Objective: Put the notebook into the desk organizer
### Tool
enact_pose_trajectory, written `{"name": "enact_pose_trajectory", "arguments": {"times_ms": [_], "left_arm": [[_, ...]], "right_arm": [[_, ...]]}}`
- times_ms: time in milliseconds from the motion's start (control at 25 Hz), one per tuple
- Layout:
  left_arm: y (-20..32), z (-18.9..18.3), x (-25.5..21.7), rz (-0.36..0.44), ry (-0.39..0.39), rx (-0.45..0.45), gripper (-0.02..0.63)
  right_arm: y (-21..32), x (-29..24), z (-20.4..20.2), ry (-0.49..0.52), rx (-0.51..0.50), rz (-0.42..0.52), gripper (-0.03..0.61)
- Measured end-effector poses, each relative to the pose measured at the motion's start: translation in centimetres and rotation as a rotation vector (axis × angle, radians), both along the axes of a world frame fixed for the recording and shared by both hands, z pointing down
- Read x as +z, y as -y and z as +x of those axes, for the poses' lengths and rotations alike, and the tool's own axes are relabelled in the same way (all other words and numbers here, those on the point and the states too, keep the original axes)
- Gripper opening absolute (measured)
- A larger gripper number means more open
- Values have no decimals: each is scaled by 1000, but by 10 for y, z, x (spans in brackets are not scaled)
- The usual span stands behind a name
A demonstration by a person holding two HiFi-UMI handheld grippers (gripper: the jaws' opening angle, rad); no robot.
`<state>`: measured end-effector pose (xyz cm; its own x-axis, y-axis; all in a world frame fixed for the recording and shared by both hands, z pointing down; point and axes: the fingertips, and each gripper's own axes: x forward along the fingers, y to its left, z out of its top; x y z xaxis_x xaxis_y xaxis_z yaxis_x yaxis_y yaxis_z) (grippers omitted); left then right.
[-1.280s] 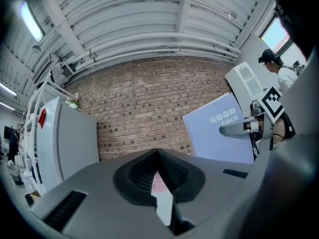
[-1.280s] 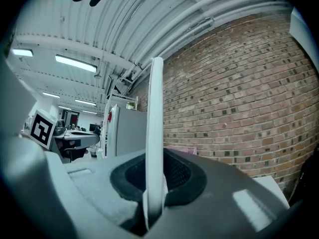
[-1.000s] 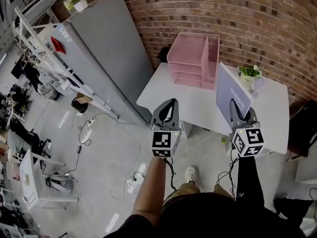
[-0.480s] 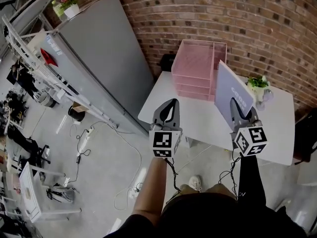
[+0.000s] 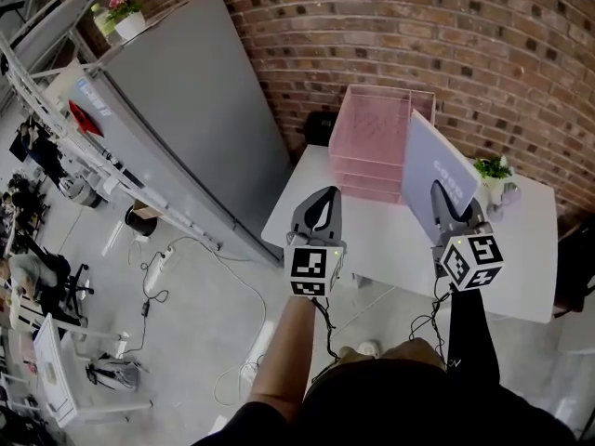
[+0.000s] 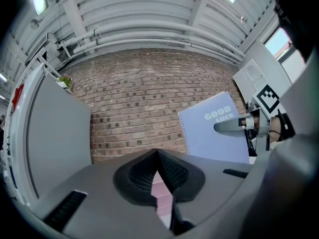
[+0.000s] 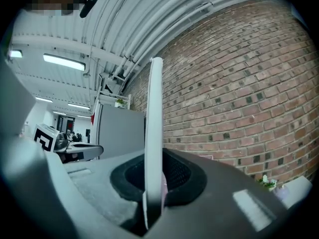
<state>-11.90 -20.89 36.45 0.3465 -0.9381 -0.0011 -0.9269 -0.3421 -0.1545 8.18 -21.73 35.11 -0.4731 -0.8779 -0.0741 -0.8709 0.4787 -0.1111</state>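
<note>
2 grippers [image 5: 322, 196] [image 5: 440, 195], 1 notebook [image 5: 430, 163], 1 desk organizer [image 5: 375, 137].

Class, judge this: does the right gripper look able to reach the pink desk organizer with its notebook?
Probably yes: the right gripper, shut on the notebook, is close before the organizer with nothing between them.

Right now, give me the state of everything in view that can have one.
notebook: closed, upright, lifted off the table, clamped at its lower edge.
right tongs: shut on the notebook.
left tongs: shut, empty.
desk organizer: standing on the table by the brick wall, notebook not yet in it.
potted plant: upright on the table.
</note>
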Motion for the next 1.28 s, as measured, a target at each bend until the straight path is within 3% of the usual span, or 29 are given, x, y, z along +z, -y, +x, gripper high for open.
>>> {"name": "enact_pose_trajectory", "arguments": {"times_ms": [320,1280], "left_arm": [[18,10,-6,18,6,41,6],[142,-2,10,-26,29,-133,6]], "right_arm": [[24,-9,-16,-21,-49,17,31],[178,4,-66,50,-305,-26,31]]}}
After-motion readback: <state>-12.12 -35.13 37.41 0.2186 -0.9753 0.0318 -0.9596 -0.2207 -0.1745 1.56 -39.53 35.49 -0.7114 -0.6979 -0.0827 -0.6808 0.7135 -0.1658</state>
